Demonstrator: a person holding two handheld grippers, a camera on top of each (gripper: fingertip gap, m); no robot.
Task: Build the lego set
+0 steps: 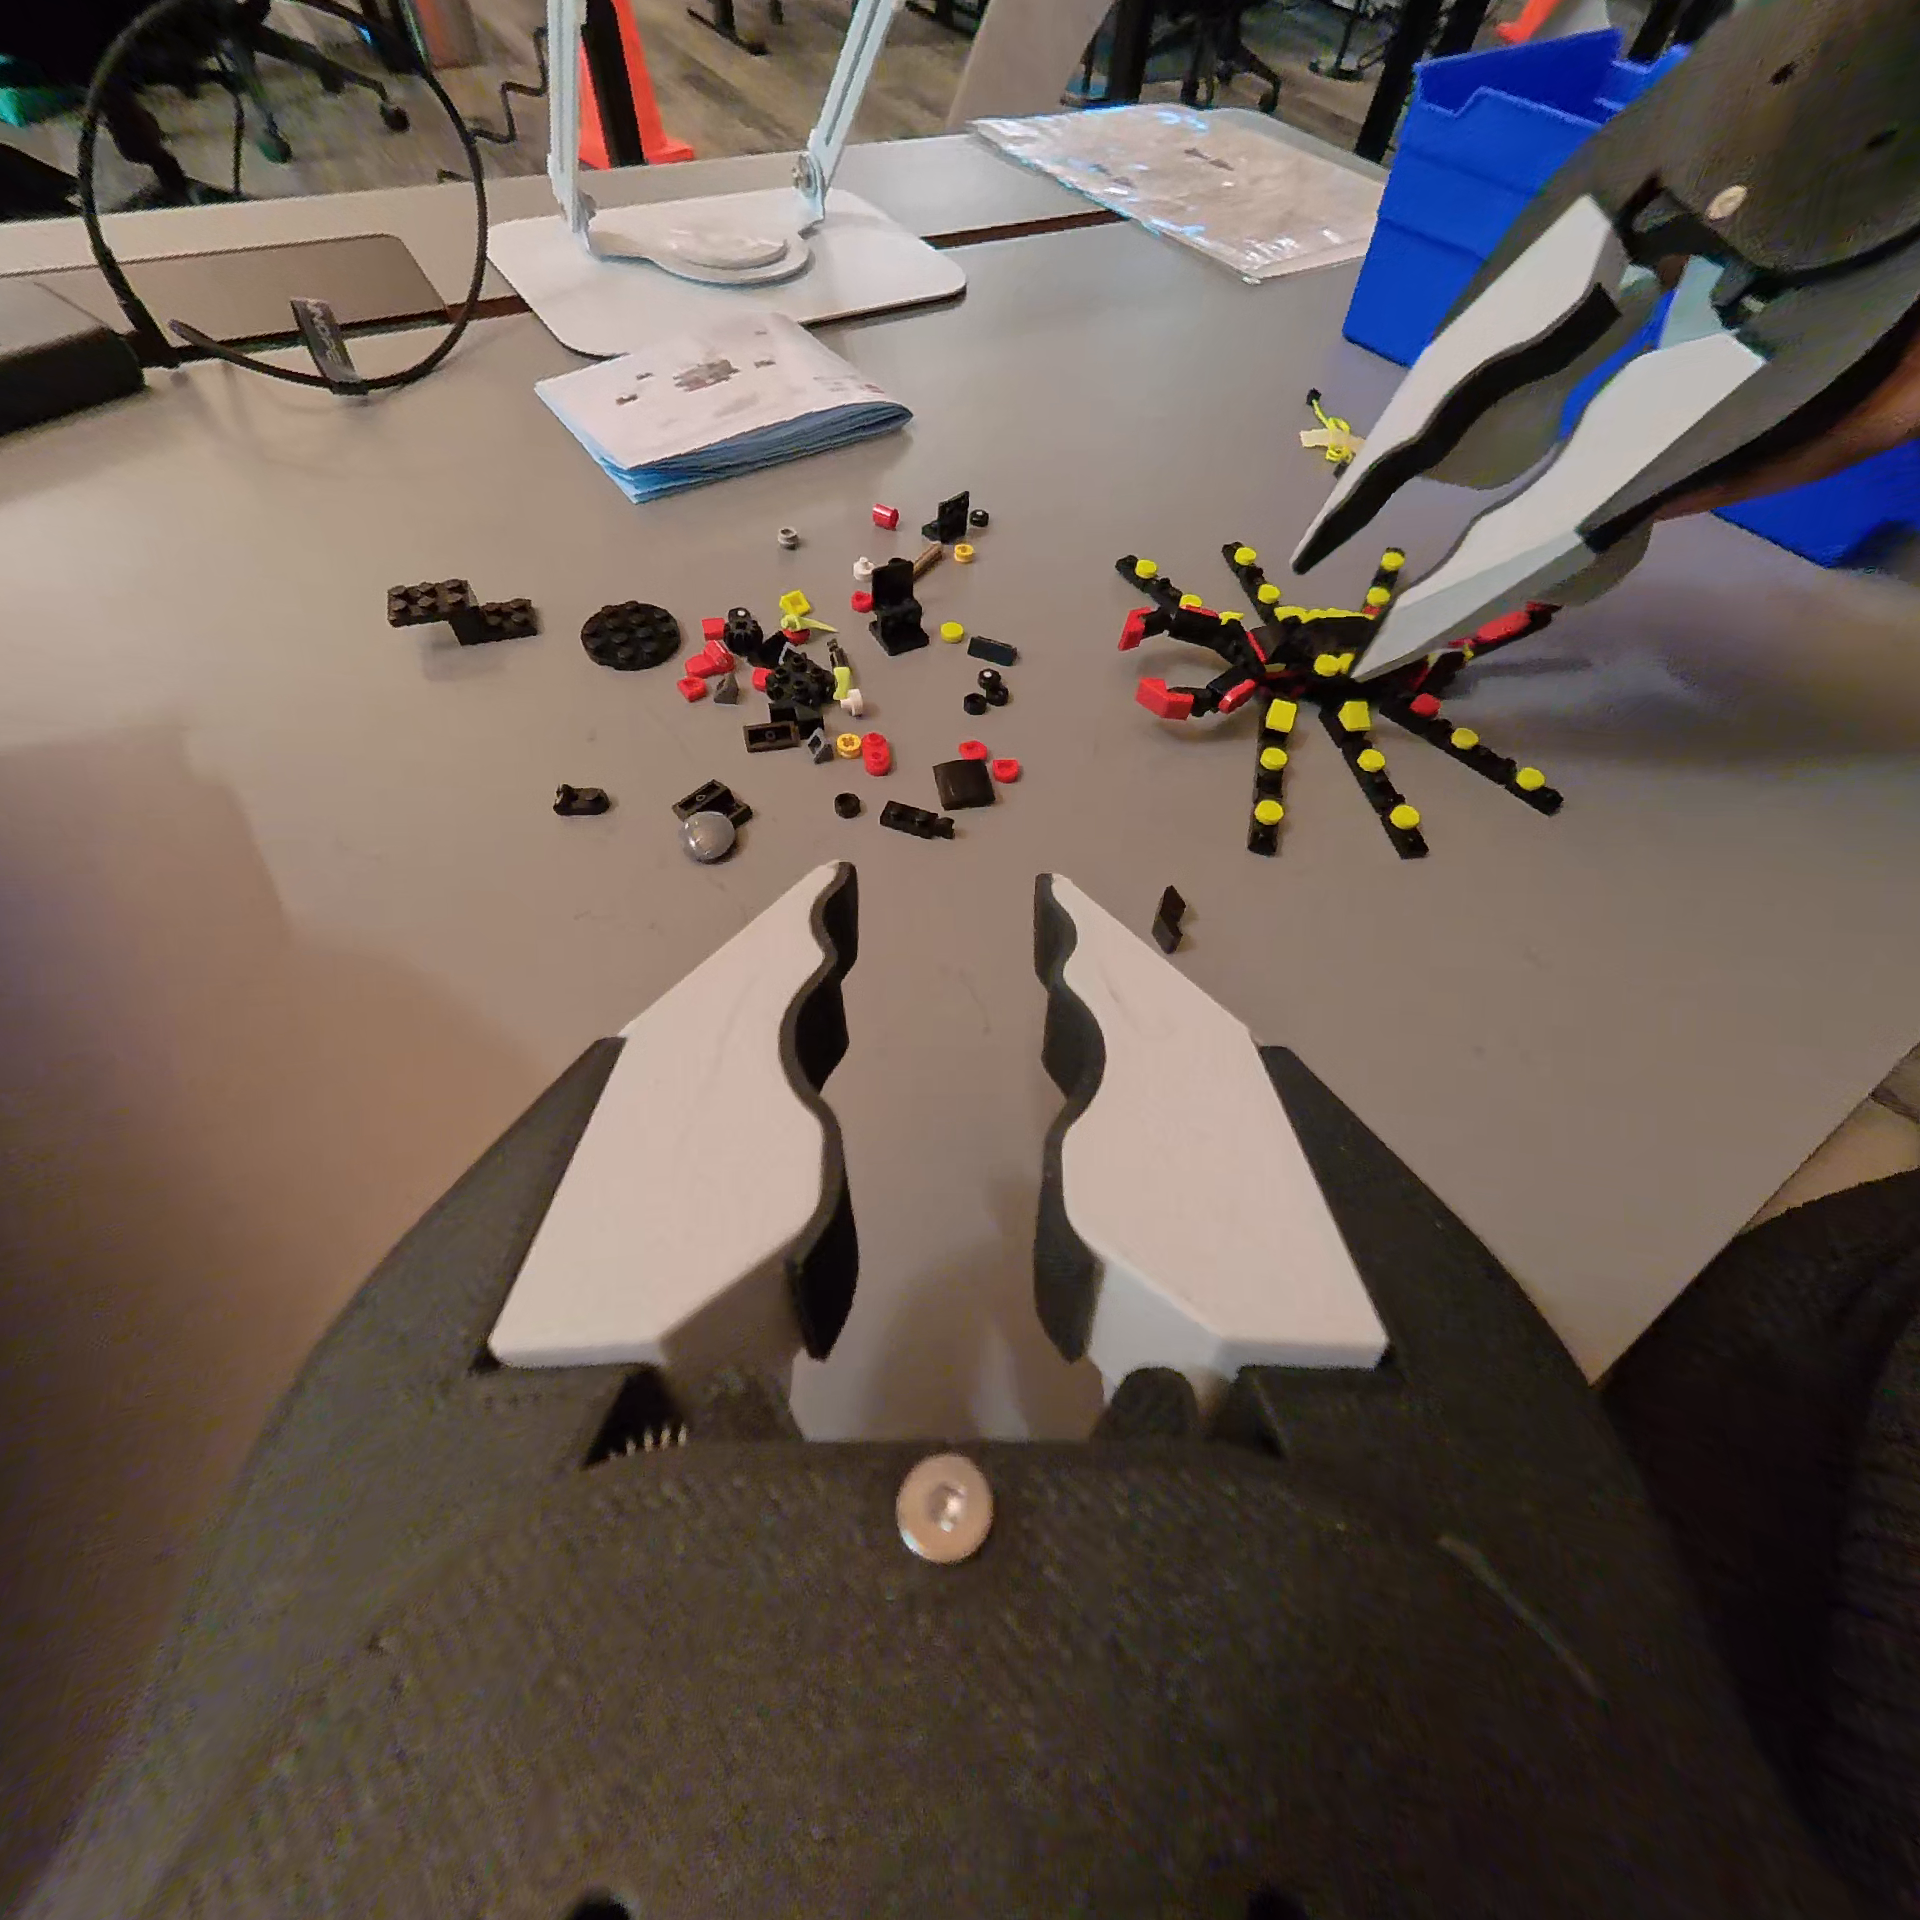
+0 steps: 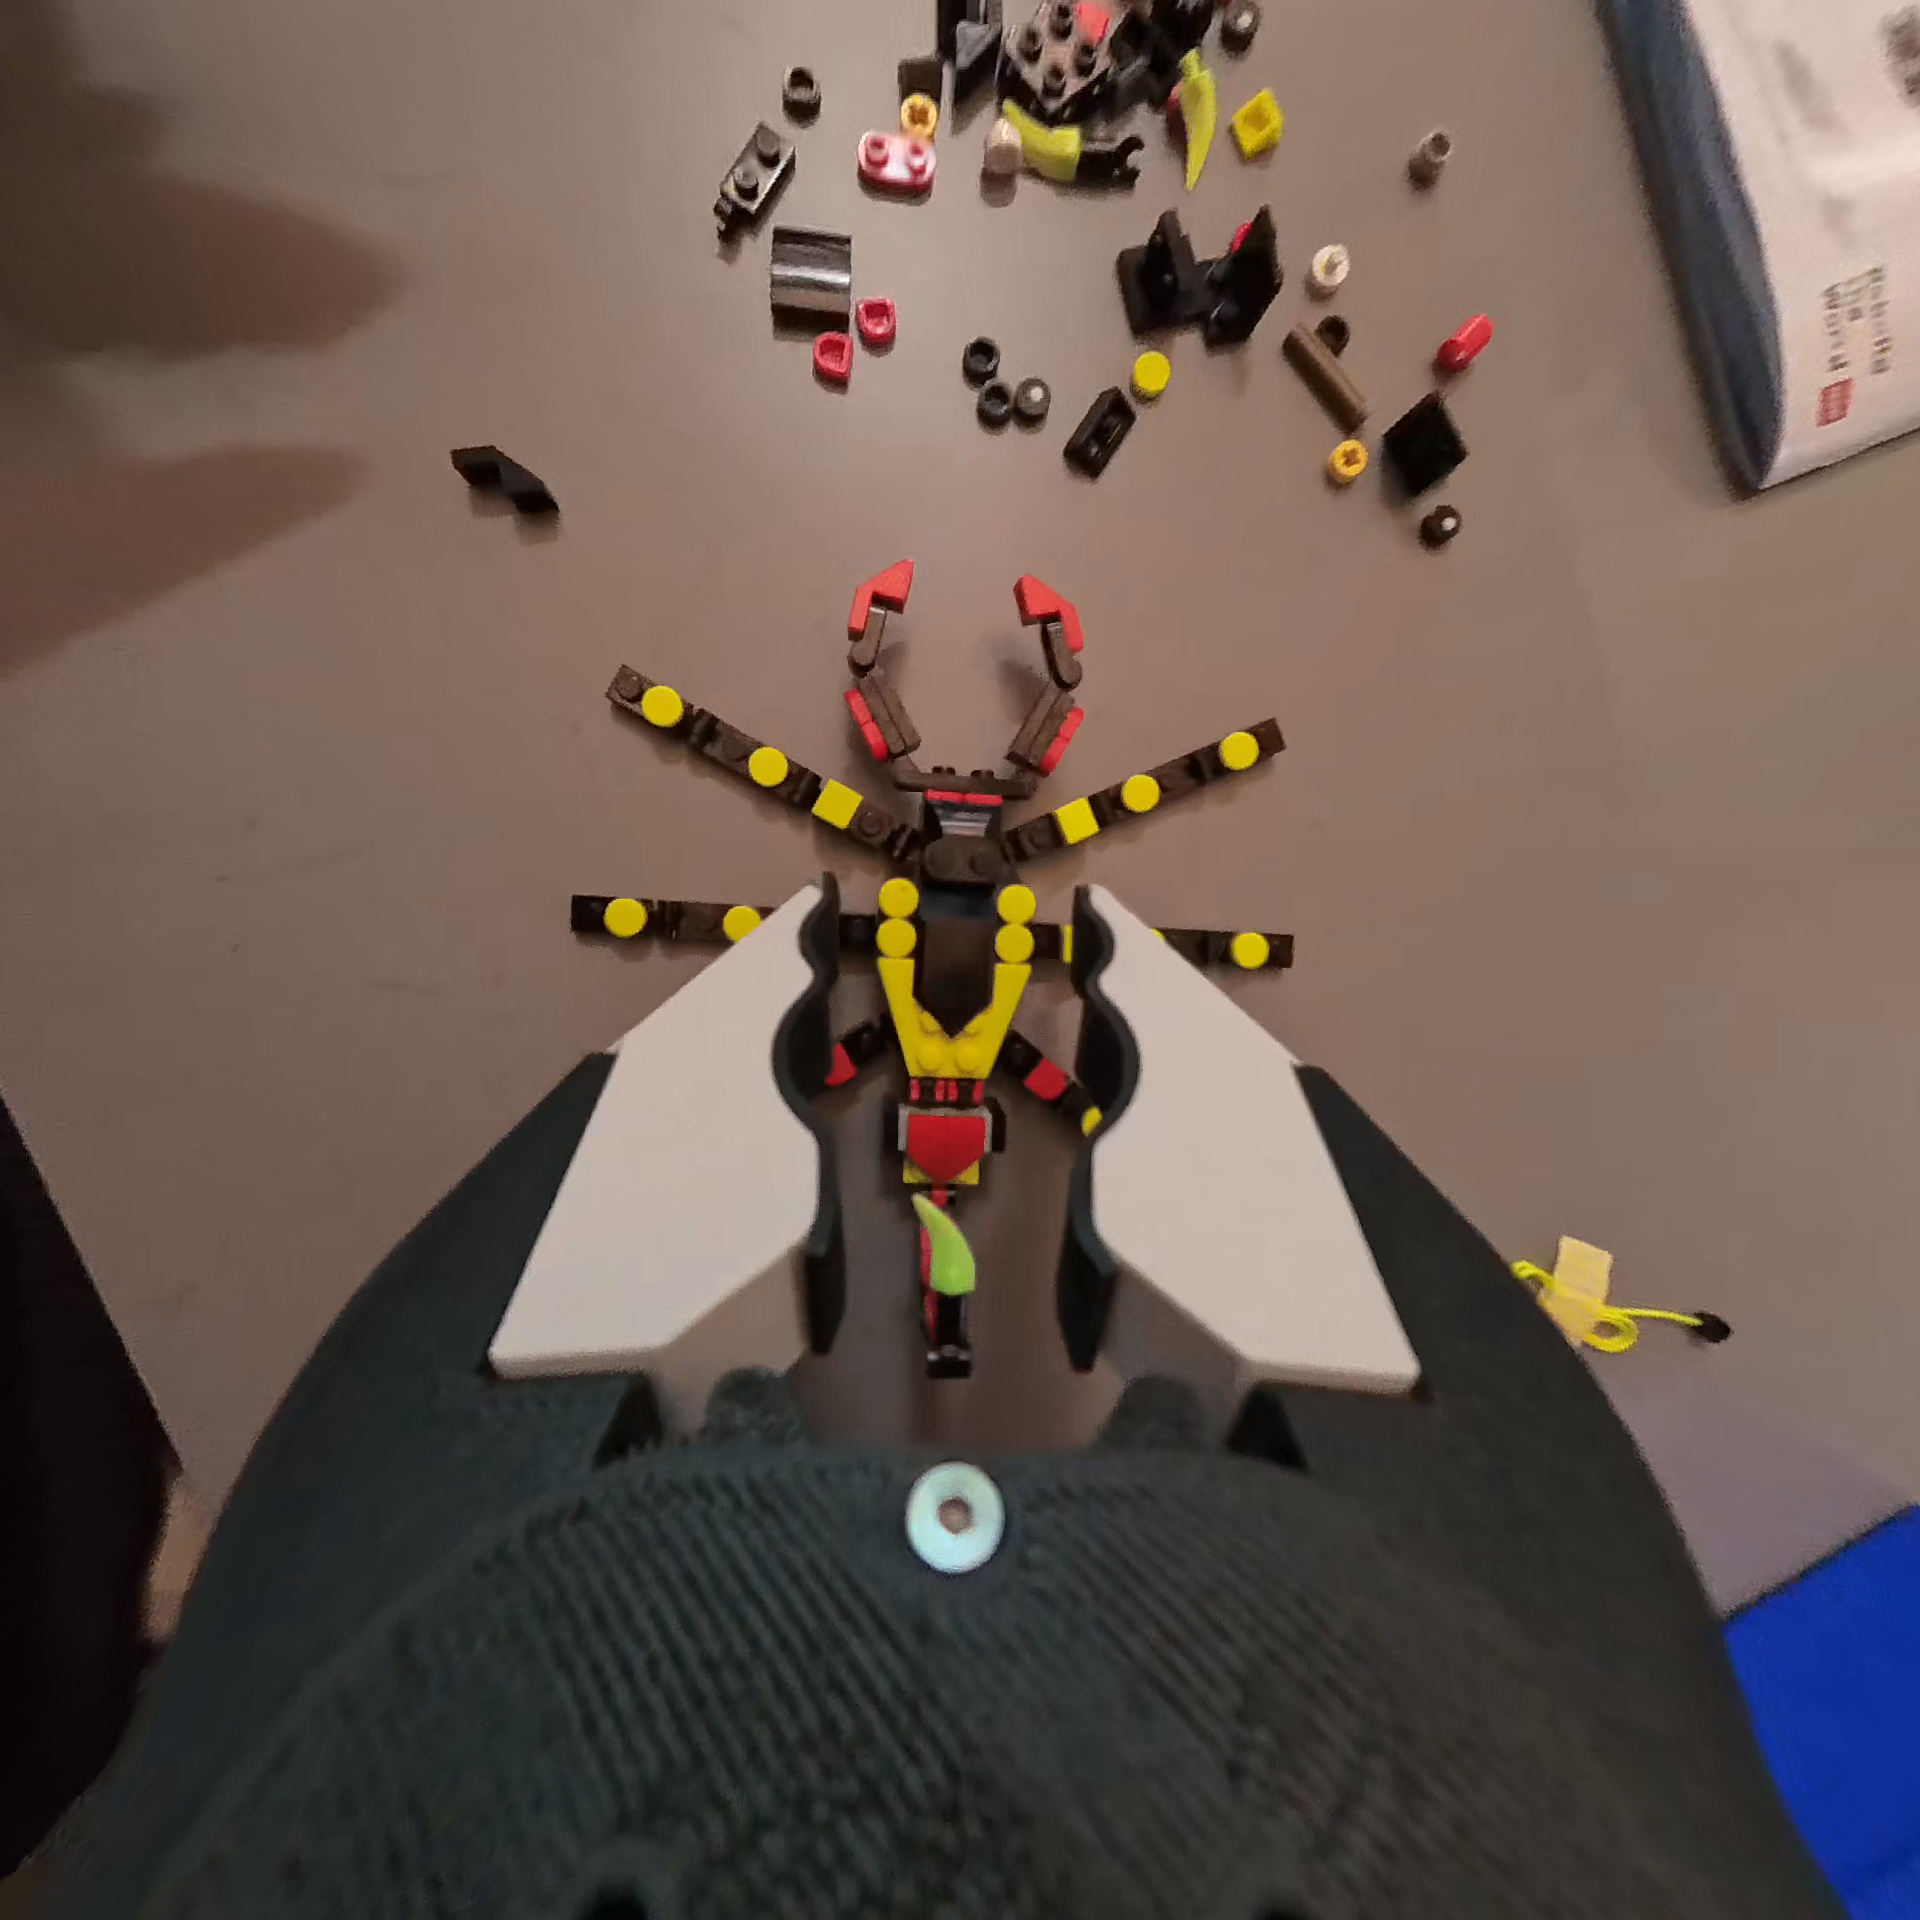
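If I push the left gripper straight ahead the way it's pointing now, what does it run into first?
The left gripper is open and empty. Just ahead the grey table is bare, then likely the black clip plate at the near edge of the loose bricks; depth is hard to judge.

The left wrist view looks low and forward over the grey table (image 1: 312, 935), with its own fingers at the bottom centre. The loose bricks (image 1: 810, 675) lie at mid frame and the brick scorpion (image 1: 1320, 675) at the right. The right wrist view looks almost straight down, close above the same scorpion (image 2: 951, 997). Both views share the scorpion, the loose bricks (image 2: 1091, 260) and the booklet (image 1: 727, 405) (image 2: 1787, 239).
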